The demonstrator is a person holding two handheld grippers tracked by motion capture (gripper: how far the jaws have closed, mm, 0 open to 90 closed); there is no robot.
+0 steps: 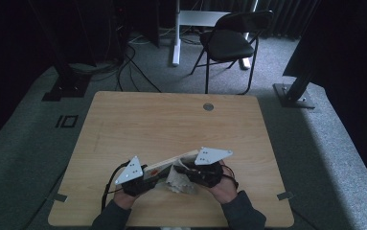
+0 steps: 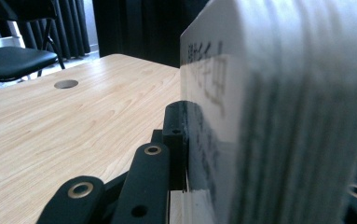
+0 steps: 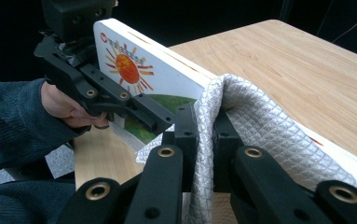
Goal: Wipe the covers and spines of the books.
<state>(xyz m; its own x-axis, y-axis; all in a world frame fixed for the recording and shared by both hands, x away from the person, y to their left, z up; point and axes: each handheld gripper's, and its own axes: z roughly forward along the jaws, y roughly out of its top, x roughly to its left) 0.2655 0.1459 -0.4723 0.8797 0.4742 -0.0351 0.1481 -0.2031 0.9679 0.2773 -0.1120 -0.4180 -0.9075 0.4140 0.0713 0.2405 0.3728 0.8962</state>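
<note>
The left gripper [image 3: 157,119] is pinching the book [image 3: 143,77], holding it tilted on edge over the near part of the table [image 1: 171,120]; the right gripper [image 3: 204,135] is pinching the cloth [image 3: 260,135], which is draping over the book's top edge

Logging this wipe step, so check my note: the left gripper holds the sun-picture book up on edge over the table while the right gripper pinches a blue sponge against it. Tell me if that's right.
One thing is wrong: the right gripper pinches a grey-white textured cloth, not a blue sponge, as the right gripper view shows. The rest stands: the left gripper holds the book on edge over the table.
</note>
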